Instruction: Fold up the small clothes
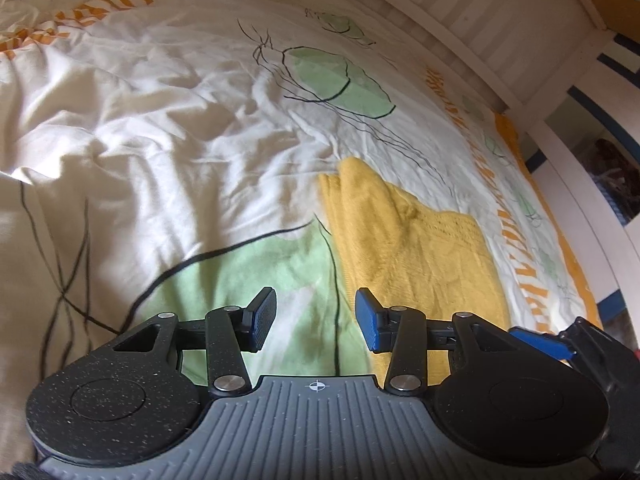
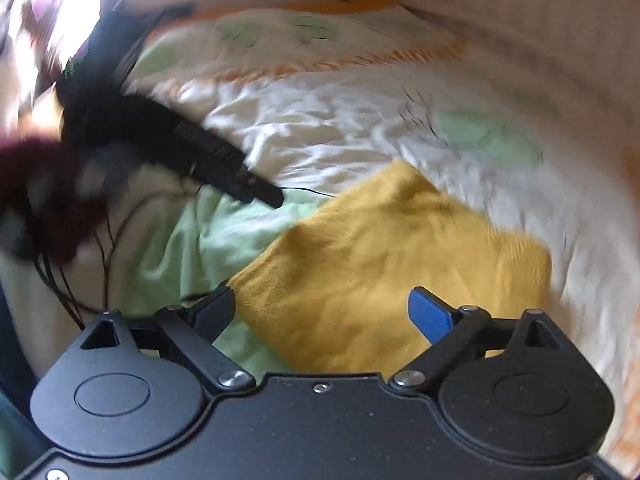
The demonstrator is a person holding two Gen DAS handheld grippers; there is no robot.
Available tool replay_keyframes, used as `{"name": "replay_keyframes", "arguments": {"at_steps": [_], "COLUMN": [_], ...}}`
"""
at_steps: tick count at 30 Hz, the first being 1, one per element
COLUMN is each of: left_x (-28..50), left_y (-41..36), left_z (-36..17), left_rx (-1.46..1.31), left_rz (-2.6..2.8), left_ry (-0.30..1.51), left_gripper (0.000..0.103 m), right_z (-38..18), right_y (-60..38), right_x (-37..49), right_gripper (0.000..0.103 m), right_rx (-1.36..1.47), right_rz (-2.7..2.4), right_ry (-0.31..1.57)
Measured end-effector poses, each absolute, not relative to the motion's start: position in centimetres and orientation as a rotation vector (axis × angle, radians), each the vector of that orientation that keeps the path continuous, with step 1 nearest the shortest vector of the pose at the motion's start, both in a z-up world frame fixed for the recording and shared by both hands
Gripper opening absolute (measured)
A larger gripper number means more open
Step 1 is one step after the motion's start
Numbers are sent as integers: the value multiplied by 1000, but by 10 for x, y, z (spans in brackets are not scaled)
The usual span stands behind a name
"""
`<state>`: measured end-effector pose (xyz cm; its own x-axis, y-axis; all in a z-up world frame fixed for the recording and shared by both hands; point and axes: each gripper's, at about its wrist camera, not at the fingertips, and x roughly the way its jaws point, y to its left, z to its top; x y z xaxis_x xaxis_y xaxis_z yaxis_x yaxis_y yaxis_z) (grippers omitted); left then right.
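2 grippers hang over 1 small yellow knitted garment [image 1: 416, 248] that lies on a rumpled duvet [image 1: 160, 112] printed with green blobs, black line drawings and orange bands. Judging from how the cloth sits, the fold is already partly made: in the left wrist view a flap lies doubled over the body of the garment, its far end standing up in 2 soft peaks, and the right wrist view shows a compact, roughly 4-sided yellow shape. The step in hand looks like the pause between folds, with neither tool holding anything. Left gripper [image 1: 316, 320] has its jaws parted and empty, aimed low over the green patch of the duvet just beside the garment's left edge; it is tilted downward, close to the bedding. Right gripper [image 2: 322, 308] is spread wider still, also empty, poised above the garment's near edge with yellow knit between and beyond its fingers; whether the tips touch the cloth I cannot tell, since this view is smeared by motion. That gripper's blue pad also pokes into the left view at lower right. Next move probably calls for pinching 1 edge or 2 corners of the doubled piece, through all layers, and carrying them across to halve it again, or pressing the raised peaks flat first. Soft knit on soft bedding may drag the duvet along if the pinch goes deep.
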<state>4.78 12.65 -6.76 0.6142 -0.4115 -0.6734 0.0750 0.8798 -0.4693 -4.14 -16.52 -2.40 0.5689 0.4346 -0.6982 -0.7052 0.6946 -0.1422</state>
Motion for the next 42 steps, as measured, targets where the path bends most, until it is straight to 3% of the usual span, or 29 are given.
{"name": "replay_keyframes", "arguments": {"at_steps": [3,5,10,13,18,28,32,34,35,36,37,38,39,42], "left_x": [48,48,49,48,45,32,39,42,43,45,48,49,51,56], "left_y": [131,133,133,127,109,58,57,59,59,59,58,58,63,84], "left_z": [-69,-70,-72,-70,-73,-99,-105,-106,-107,-107,-109,-110,-109,-101], "left_rx": [-424,-434,-434,-411,-386,-379,-436,-466,-473,-481,-505,-547,-621,-755], "left_rz": [-290,-291,-307,-341,-440,-623,-595,-589,-599,-626,-665,-694,-747,-796], "left_ry": [875,879,886,887,919,1003,984,970,969,984,1026,1057,1073,1063], "left_gripper": [43,43,43,43,45,60,60,57,49,23,16,16,9,8], "right_z": [-34,-42,-50,-28,-9,-8,-9,-9,-9,-10,-10,-10,-10,-8], "right_y": [-154,-148,-141,-168,-211,-231,-234,-235,-236,-237,-237,-238,-238,-241], "right_x": [-44,-45,-40,-12,16,27,27,28,28,29,29,30,31,31], "right_gripper": [70,64,13,11,11,11,11,11,11,11,11,11,12,18], "right_rx": [-464,-495,-591,-352,-212,-95,-78,-65,-59,-53,-46,-40,-34,-11], "right_rz": [776,795,781,729,599,577,586,589,590,591,593,596,597,619], "right_ry": [725,737,707,746,748,766,769,769,770,770,771,772,772,773]}}
